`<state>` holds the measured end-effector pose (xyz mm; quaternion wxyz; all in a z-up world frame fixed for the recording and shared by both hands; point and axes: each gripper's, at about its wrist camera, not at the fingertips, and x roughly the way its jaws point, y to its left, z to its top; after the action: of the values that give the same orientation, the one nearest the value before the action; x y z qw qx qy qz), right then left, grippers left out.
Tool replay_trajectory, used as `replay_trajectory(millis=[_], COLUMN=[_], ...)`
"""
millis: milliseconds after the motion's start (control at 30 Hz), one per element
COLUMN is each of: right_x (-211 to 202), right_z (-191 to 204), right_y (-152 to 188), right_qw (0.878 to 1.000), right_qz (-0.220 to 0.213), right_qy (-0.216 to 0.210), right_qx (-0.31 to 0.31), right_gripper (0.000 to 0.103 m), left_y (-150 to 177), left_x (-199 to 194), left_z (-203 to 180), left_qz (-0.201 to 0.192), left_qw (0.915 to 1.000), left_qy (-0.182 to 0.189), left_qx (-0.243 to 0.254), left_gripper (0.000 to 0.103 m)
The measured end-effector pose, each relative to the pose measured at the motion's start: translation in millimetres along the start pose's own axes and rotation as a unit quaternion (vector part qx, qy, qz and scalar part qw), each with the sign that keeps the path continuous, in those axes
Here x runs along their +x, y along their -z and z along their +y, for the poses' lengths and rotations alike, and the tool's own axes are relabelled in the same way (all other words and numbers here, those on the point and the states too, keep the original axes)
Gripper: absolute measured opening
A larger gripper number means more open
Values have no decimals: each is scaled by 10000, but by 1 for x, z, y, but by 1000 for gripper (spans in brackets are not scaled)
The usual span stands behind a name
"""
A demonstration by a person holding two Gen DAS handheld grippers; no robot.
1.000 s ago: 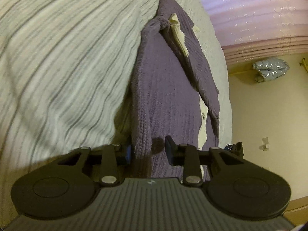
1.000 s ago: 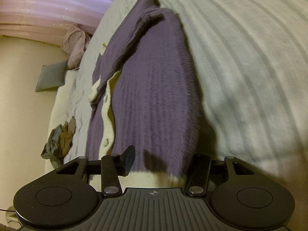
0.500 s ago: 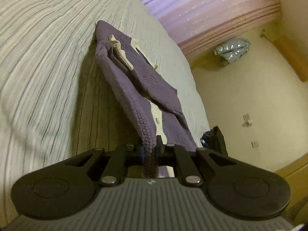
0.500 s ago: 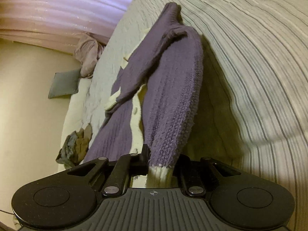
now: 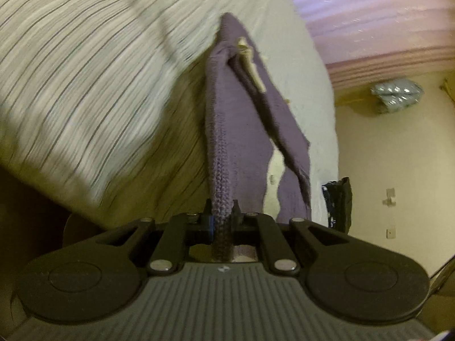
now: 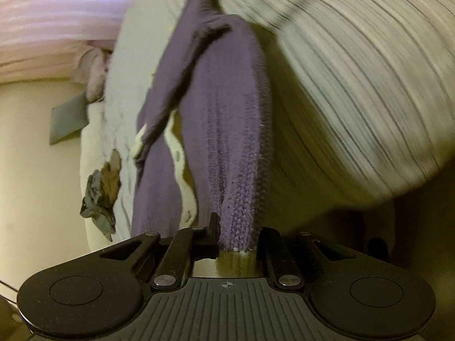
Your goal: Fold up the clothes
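— Any writing readable?
— None legible. Both tools are gripping the purple cardigan (image 5: 219, 147): left tool (image 5: 222, 221) its edge, right tool (image 6: 238, 237) its cream-hemmed corner.
— Where?
— It is hanging over the striped bed (image 5: 85, 65).

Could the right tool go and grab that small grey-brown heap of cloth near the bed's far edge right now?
Probably not yet. The right tool is shut on the purple cardigan, so it would have to let go first. The heap of cloth itself lies uncovered beyond the cardigan.
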<state>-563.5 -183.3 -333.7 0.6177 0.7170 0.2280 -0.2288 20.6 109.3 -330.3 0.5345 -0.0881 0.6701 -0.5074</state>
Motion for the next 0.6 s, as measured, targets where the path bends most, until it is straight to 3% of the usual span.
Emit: replay_trajectory(millis=[100, 267, 433, 600], right_x=[-9, -15, -26, -25], right_z=[-3, 14, 51, 85], right_y=[6, -9, -41, -104], right_qw=[9998, 9997, 9993, 9980], right_qz=[91, 234, 154, -341], right_qy=[64, -11, -338, -492], right_qx=[157, 104, -55, -206], right_gripper=[9, 9, 9, 9], left_y=[9, -9, -44, -111], left_x=[-6, -6, -2, 34], left_z=[5, -11, -46, -78], left_qz=[86, 43, -190, -477], left_qw=[9998, 10000, 9983, 9921], left_qy=[-132, 18, 552, 1155], left_qx=[-127, -80, 22, 95], left_gripper=[6, 7, 7, 7])
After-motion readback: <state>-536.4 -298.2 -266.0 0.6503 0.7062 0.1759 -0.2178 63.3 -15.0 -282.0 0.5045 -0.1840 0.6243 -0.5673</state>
